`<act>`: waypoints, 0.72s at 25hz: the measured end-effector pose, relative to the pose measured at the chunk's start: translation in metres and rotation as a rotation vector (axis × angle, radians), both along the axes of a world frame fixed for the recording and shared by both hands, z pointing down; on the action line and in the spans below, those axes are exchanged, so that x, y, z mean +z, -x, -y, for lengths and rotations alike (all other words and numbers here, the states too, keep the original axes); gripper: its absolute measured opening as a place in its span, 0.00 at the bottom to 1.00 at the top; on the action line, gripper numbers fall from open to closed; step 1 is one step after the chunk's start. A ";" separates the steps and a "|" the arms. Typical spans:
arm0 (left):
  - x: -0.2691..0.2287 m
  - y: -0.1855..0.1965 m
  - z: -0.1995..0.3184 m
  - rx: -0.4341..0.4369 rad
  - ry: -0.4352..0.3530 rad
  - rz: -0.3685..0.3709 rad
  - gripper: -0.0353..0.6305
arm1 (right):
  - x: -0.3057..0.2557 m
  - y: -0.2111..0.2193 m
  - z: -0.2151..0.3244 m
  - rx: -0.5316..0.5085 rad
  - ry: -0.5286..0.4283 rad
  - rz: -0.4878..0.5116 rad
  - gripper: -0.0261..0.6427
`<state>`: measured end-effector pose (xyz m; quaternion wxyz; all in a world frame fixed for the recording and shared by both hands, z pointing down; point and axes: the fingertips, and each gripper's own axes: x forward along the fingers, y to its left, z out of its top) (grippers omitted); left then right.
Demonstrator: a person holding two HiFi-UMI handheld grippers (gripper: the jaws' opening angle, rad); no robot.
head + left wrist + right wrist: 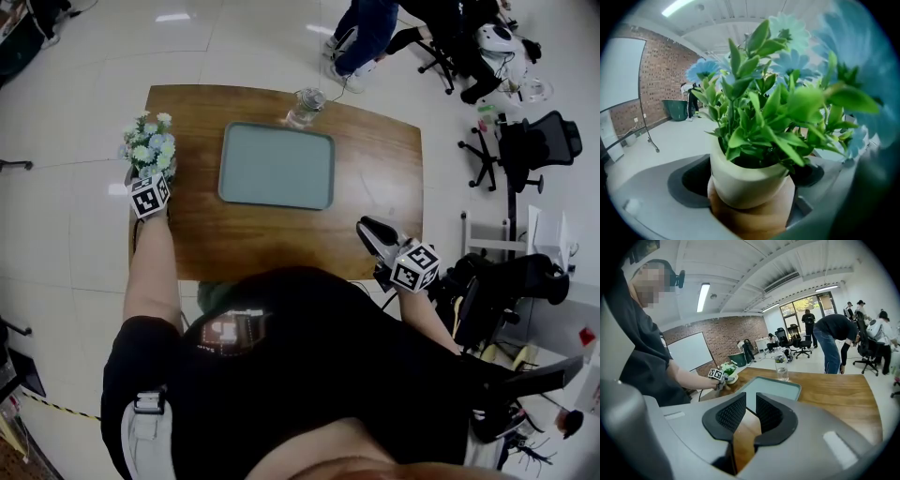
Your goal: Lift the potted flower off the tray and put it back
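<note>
One clear bottle (305,106) just beyond tray (277,166)

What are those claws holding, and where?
The left gripper flanks the flower pot at its sides; whether it grips cannot be told. The right gripper holds nothing.

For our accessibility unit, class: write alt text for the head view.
A potted flower stands at the wooden table's left edge between the left claw's jaws, off the empty grey tray; the right claw hovers over the near right corner.
</note>
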<state>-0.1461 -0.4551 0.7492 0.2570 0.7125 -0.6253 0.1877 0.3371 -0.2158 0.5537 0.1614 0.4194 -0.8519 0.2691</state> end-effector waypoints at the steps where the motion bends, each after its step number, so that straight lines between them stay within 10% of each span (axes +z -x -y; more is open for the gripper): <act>1: -0.001 -0.001 -0.003 0.008 -0.002 -0.006 0.82 | 0.000 0.002 0.000 -0.003 0.000 0.003 0.16; 18: -0.040 -0.066 -0.039 0.205 -0.119 -0.103 0.82 | 0.000 0.029 0.006 -0.064 0.000 0.028 0.16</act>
